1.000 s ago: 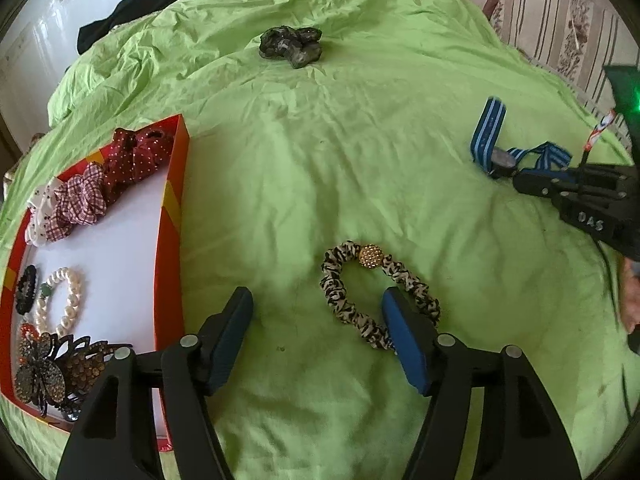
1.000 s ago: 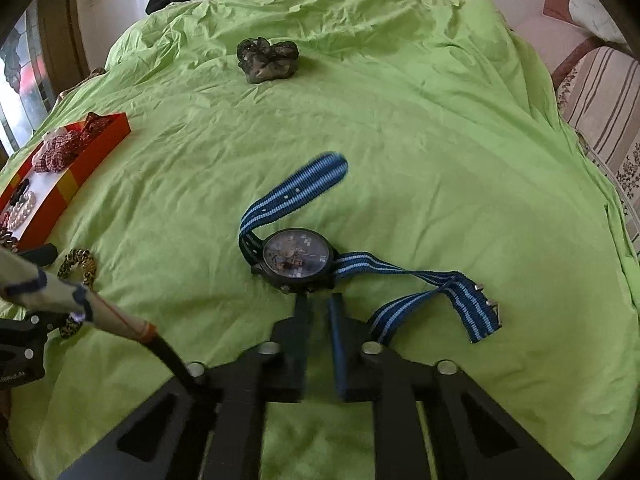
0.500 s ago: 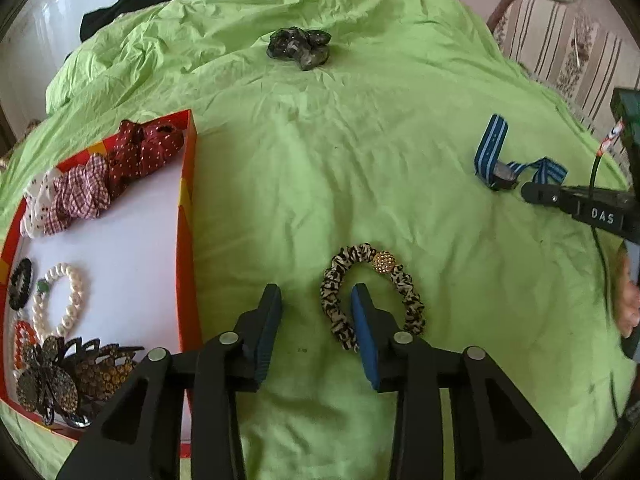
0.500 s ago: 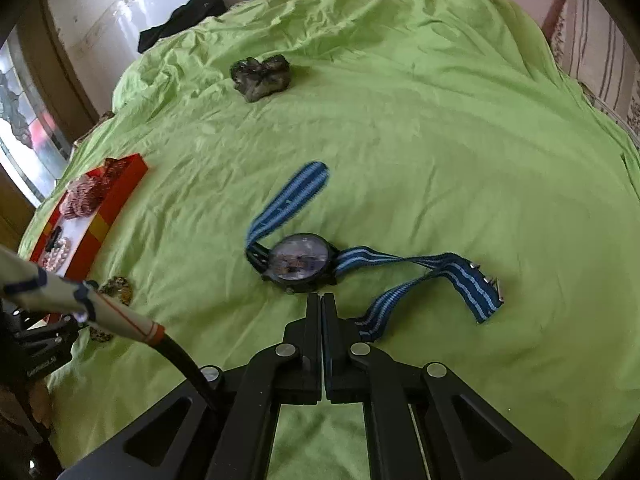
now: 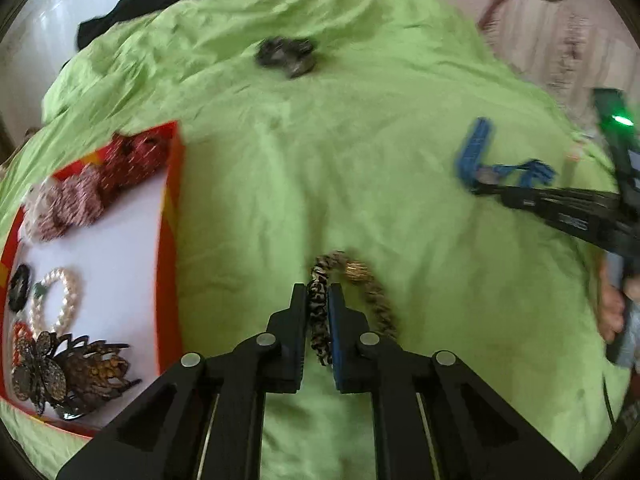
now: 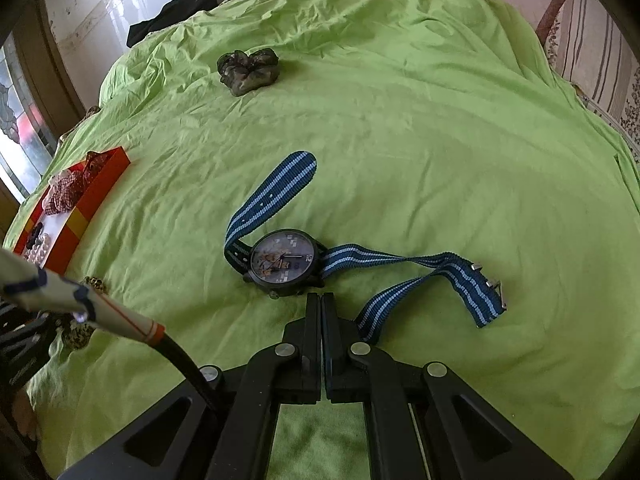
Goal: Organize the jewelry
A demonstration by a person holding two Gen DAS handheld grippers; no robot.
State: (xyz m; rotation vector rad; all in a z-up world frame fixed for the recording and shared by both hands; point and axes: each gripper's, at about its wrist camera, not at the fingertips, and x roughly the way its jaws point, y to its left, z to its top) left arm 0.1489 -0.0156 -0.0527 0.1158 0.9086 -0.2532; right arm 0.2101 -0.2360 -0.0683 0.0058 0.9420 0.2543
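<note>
My left gripper (image 5: 319, 292) is shut on the left side of a leopard-print hair tie (image 5: 320, 312) with a gold bead (image 5: 356, 270), on the green bedspread. The red-rimmed tray (image 5: 168, 240) lies to its left, holding scrunchies (image 5: 76, 200), a pearl bracelet (image 5: 60, 300) and a hair claw (image 5: 80, 368). My right gripper (image 6: 322, 300) is shut and empty, just behind a watch (image 6: 284, 260) with a blue striped strap (image 6: 272, 196). The watch (image 5: 486, 176) and right gripper (image 5: 480, 189) show at the right of the left view.
A dark green scrunchie (image 6: 248, 68) lies far back on the bedspread (image 6: 440, 140). Black cloth (image 6: 176, 12) lies at the bed's far edge. A striped sofa (image 6: 596, 52) stands at the right. The tray (image 6: 96, 196) also shows at the left of the right view.
My left gripper has closed from wide open onto the leopard hair tie. My right gripper has closed fully and stays behind the watch.
</note>
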